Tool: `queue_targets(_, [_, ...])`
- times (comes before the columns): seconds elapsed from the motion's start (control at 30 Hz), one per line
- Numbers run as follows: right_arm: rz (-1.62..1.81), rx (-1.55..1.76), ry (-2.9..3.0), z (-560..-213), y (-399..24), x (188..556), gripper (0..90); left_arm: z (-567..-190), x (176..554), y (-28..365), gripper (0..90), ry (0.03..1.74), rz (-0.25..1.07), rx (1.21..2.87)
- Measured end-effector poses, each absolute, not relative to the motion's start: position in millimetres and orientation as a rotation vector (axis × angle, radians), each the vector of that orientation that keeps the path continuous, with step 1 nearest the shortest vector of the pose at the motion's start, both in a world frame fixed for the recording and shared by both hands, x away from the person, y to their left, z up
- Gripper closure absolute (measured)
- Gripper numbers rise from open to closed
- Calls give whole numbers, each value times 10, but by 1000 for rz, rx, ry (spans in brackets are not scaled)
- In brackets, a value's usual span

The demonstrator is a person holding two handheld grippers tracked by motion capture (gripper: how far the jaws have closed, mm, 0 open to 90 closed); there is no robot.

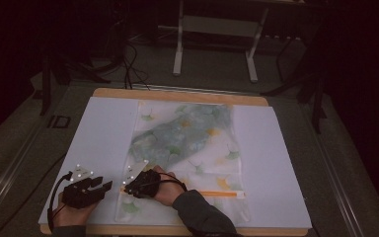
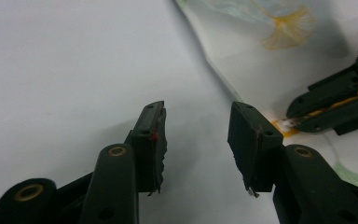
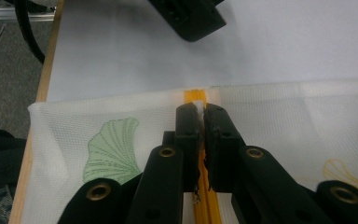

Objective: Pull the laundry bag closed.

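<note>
A white mesh bag (image 1: 187,143) printed with green and yellow leaves lies flat on the white sheet (image 1: 103,133). An orange zipper (image 1: 217,194) runs across its near end. My right gripper (image 3: 199,109) is shut on the white zipper pull (image 3: 198,103) at the zipper's left end (image 3: 196,94), with the hand resting on the bag (image 3: 112,149). My left gripper (image 2: 196,121) stands open over bare sheet (image 2: 65,70) just left of the bag's edge (image 2: 242,60), with nothing between its jaws. From above, the left gripper (image 1: 106,183) sits close beside the right gripper (image 1: 124,187).
The sheet covers a wooden table whose edge (image 1: 177,230) runs along the near side. Grey floor surrounds it, with a white frame (image 1: 217,44) and cables (image 1: 128,64) beyond the far edge. Bare sheet lies on both sides of the bag.
</note>
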State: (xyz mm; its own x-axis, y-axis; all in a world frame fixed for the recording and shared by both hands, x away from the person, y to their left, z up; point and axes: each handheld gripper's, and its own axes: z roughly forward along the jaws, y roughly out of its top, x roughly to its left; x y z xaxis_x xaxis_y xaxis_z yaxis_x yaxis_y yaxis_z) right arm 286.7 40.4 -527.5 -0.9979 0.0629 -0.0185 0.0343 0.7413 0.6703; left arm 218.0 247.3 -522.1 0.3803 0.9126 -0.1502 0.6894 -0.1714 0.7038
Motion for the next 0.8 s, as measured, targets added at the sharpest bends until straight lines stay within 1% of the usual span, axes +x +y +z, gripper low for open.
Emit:
queue_targets(0.03, [1113,81,2894,-5275,404,2867,849,-5221,2180,2473,550,1379,401,1933])
queue_targets(0.1, [1113,89,2896,-5268,381,2873,851,-5211,2145,2465,539,1364,359,1900])
queue_targets(0.4, [1116,109,2889,-5264,375,2871,854,-5228,2075,2362,515,1319,262,1906])
queue_targets(0.63, [1124,109,2871,-5219,348,2872,862,-5277,2102,2243,518,1292,176,1952])
queue_targets(0.67, [1124,106,2867,-5205,343,2875,868,-5284,2109,2229,521,1289,161,1957])
queue_targets(0.7, [1126,107,2862,-5192,338,2878,897,-5290,2118,2220,523,1286,152,1962])
queue_targets(0.8, [1121,110,2857,-5158,324,2881,898,-5299,2142,2205,535,1277,127,1961])
